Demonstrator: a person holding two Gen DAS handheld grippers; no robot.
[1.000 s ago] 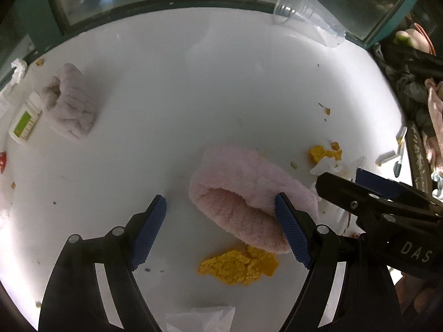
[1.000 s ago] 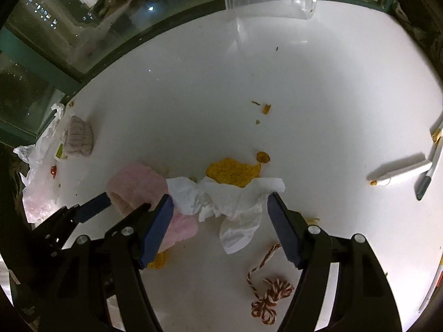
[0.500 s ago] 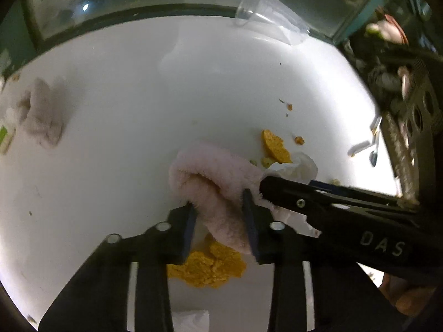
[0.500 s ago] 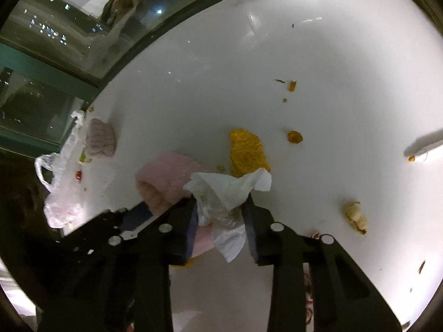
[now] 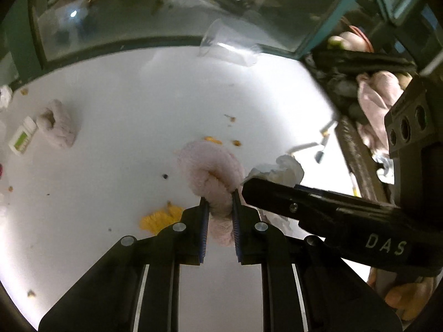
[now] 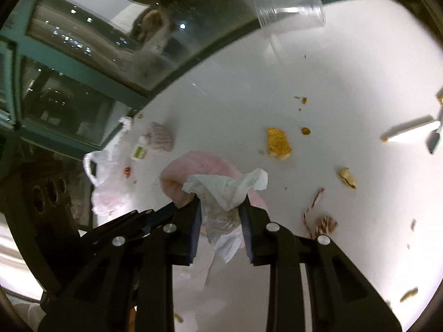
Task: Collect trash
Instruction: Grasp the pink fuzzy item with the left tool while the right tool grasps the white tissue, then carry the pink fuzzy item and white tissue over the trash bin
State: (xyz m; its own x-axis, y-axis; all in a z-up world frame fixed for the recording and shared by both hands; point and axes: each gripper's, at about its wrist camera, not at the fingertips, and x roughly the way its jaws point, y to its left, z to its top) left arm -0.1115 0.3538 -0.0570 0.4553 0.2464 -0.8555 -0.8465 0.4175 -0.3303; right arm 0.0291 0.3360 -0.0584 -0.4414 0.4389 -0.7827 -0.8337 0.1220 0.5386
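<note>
A lived-in home room: littered round white table (image 5: 116,127) by dark teal-framed night window (image 6: 91,63).

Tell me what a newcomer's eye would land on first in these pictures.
The two grippers side by side over the white table: the left gripper, closing, pinches a pink fluffy cloth, and the right gripper, closing, pinches a crumpled white tissue. Orange food scraps litter the table beyond them, and a clear plastic cup lies tipped at the far edge.
</note>
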